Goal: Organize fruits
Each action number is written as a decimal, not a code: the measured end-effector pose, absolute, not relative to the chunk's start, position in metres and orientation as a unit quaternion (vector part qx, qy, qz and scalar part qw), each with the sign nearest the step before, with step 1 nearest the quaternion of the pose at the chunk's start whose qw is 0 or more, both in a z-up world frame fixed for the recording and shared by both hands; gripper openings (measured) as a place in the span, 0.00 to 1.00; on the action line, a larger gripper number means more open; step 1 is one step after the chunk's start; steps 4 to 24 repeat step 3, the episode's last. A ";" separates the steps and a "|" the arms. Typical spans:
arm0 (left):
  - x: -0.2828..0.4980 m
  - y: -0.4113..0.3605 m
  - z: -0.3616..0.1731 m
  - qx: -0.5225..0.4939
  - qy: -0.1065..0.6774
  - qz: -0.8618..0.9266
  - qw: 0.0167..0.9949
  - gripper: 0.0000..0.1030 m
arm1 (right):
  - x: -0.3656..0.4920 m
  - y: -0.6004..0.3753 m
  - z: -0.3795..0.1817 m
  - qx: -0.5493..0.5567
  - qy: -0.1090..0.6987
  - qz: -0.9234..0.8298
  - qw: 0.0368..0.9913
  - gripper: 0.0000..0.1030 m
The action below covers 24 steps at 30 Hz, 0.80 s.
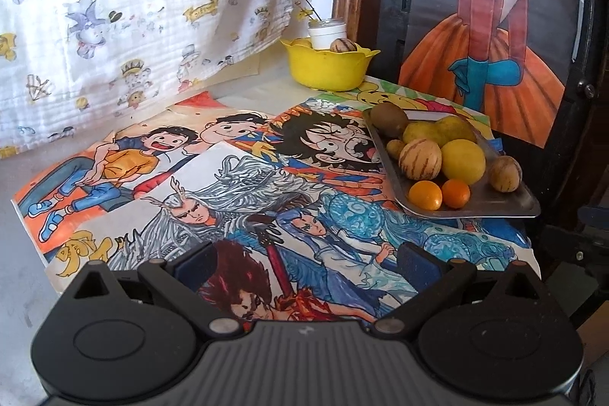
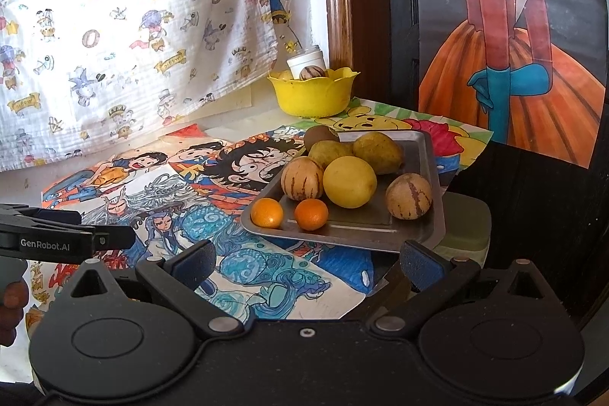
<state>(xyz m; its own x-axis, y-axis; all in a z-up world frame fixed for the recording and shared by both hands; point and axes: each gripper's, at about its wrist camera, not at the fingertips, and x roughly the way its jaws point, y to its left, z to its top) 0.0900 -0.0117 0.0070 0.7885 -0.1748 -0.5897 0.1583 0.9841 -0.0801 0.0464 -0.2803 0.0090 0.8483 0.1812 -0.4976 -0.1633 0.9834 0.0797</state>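
Lying across the table (image 1: 236,94), overlapping cartoon drawings (image 1: 213,185), covering most of its top. Sitting at the right edge of those drawings, a metal tray (image 2: 426,234), carrying the loose fruit and overhanging the sheets slightly on its near side. Standing at the back near the printed curtain (image 2: 114,25), well apart from the tray, a yellow bowl (image 2: 312,101), holding one striped fruit (image 2: 310,73) beside a white jar (image 2: 306,59).

Resting in the tray's middle, a large yellow citrus (image 2: 349,182), touching a striped melon-like fruit (image 2: 301,178) on its left. Lying behind them, two greenish pears (image 2: 377,147), with a brown kiwi (image 2: 319,136) at the far corner. Sitting alone toward the tray's right side, a second striped fruit (image 2: 409,196). Lying at the near edge, two small oranges (image 2: 311,214), just beside each other but apart.

Hovering over the drawings short of the tray, the right gripper (image 2: 306,263), fingers spread wide and holding nothing. Hanging over the drawings to its left, the left gripper (image 1: 304,259), likewise spread wide and empty, the tray lying ahead on its right. Showing at the left edge of the right wrist view, part of a hand (image 2: 11,307) below the left gripper's side.
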 end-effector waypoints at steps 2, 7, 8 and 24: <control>0.090 -0.012 0.007 -0.013 0.311 -0.089 0.946 0.99 | 0.046 -0.280 0.009 0.017 0.260 0.090 0.961 0.99; 0.089 -0.012 0.008 -0.012 0.310 -0.089 0.947 0.99 | 0.046 -0.280 0.009 0.017 0.260 0.090 0.961 0.99; 0.089 -0.012 0.008 -0.012 0.310 -0.089 0.947 0.99 | 0.046 -0.280 0.009 0.017 0.260 0.090 0.961 0.99; 0.089 -0.012 0.008 -0.012 0.310 -0.089 0.947 0.99 | 0.046 -0.280 0.009 0.017 0.260 0.090 0.961 0.99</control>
